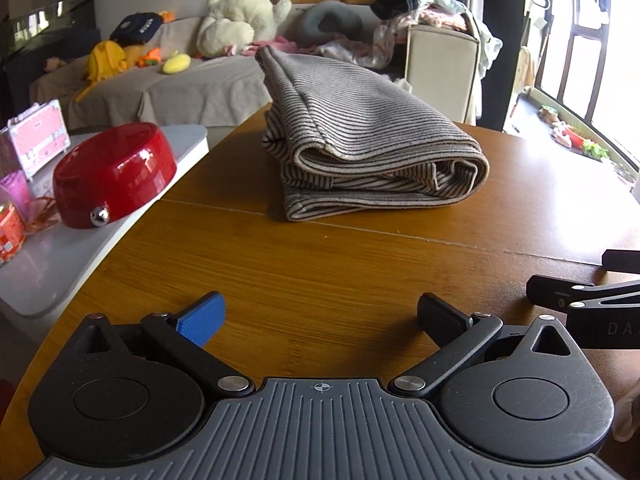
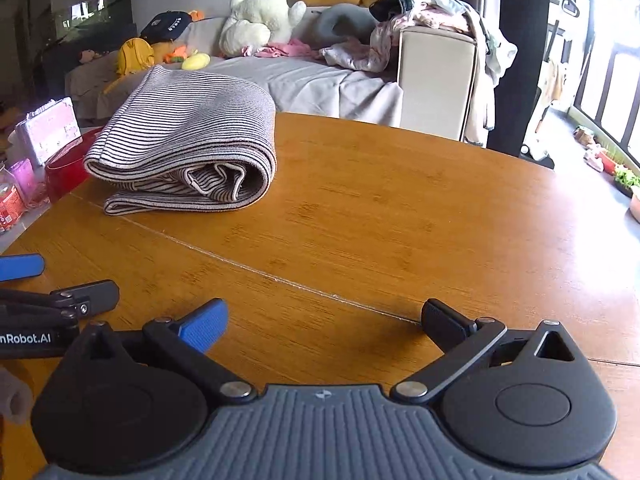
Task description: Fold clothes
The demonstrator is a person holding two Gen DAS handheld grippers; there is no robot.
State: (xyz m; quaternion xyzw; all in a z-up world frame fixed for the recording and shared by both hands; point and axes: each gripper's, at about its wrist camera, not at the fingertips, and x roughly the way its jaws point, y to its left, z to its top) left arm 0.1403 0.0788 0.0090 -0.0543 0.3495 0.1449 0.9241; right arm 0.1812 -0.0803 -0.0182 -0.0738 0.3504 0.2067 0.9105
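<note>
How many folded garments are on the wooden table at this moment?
1. A striped garment lies folded on the far part of the wooden table, ahead of the open left claw and left of the open right claw. Nothing hides another.

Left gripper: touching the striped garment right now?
Apart. The left wrist view shows the left gripper open, with bare wooden table between its fingertips and the folded striped garment.
</note>
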